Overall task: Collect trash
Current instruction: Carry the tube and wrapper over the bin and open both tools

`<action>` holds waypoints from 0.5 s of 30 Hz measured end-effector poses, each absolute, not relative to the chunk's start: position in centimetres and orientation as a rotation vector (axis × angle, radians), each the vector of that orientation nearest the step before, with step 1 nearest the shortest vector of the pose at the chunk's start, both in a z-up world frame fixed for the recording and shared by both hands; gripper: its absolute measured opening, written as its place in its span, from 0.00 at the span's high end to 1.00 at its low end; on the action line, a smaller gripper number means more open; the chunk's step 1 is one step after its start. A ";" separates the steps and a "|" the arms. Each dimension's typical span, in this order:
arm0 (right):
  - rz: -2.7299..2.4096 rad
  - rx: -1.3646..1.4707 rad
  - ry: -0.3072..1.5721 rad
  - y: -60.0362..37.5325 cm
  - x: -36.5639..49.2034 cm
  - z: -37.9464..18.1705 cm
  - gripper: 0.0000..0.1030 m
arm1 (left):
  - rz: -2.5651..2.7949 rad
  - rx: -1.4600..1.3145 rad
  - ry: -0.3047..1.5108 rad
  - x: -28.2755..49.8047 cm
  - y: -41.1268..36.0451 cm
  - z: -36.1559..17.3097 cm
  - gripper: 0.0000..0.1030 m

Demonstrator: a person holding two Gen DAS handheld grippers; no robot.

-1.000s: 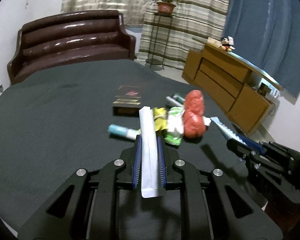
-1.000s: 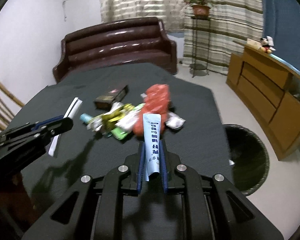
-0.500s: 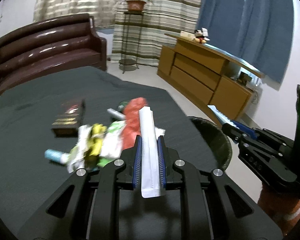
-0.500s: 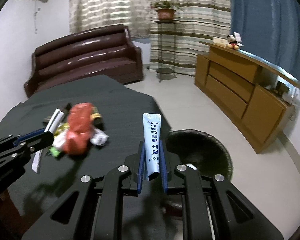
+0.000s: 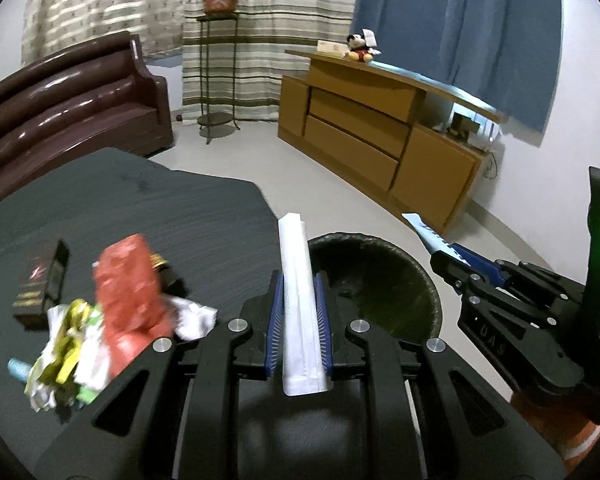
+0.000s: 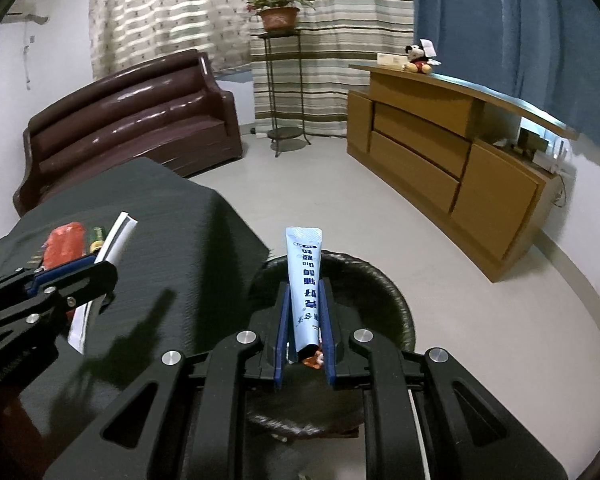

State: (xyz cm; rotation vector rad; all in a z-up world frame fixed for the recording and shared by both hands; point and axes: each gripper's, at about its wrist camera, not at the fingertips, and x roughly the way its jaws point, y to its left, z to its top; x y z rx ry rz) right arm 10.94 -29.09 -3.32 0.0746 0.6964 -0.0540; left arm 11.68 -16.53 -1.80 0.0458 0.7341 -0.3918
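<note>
Holding blue tube (image 6: 305, 280) lengthwise, right gripper (image 6: 304, 320) sits over bin (image 6: 384, 280); left gripper (image 5: 299, 316) w/ white packet (image 5: 298, 300) has bin just ahead-right.

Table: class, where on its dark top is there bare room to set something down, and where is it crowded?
Bare: the far stretch of the table toward the sofa, and the strip along its edge beside the bin. Crowded: the near left corner, where the red bag, crumpled wrappers and dark box lie bunched.
</note>
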 end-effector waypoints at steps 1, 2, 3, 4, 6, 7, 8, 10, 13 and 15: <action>-0.058 0.083 0.700 -29.4 11.2 -3.5 0.85 | -0.395 0.051 0.739 12.1 -17.0 -2.0 0.85; -0.059 0.088 0.702 -29.6 11.2 -3.6 0.85 | -0.397 0.055 0.745 12.4 -17.3 -2.1 0.85; -0.061 0.093 0.705 -29.8 11.3 -3.7 0.85 | -0.399 0.059 0.749 12.6 -17.6 -2.3 0.85; -0.062 0.096 0.708 -29.9 11.4 -3.9 0.85 | -0.399 0.062 0.753 12.8 -17.9 -2.4 0.85; -0.068 0.103 0.712 -30.2 11.7 -4.1 0.85 | -0.401 0.065 0.766 13.4 -18.5 -2.7 0.85; -0.070 0.108 0.713 -30.3 11.8 -4.2 0.85 | -0.402 0.069 0.770 13.8 -18.9 -2.8 0.85; -0.073 0.112 0.714 -30.6 11.9 -4.3 0.85 | -0.402 0.073 0.772 14.0 -19.2 -2.9 0.85; -0.079 0.121 0.715 -30.9 12.2 -4.4 0.85 | -0.405 0.081 0.776 14.5 -19.8 -3.1 0.85; -0.082 0.135 0.719 -31.5 12.5 -4.7 0.85 | -0.408 0.086 0.786 14.9 -20.3 -3.3 0.85; -0.085 0.139 0.724 -31.7 12.6 -5.0 0.85 | -0.409 0.093 0.796 15.3 -20.7 -3.6 0.84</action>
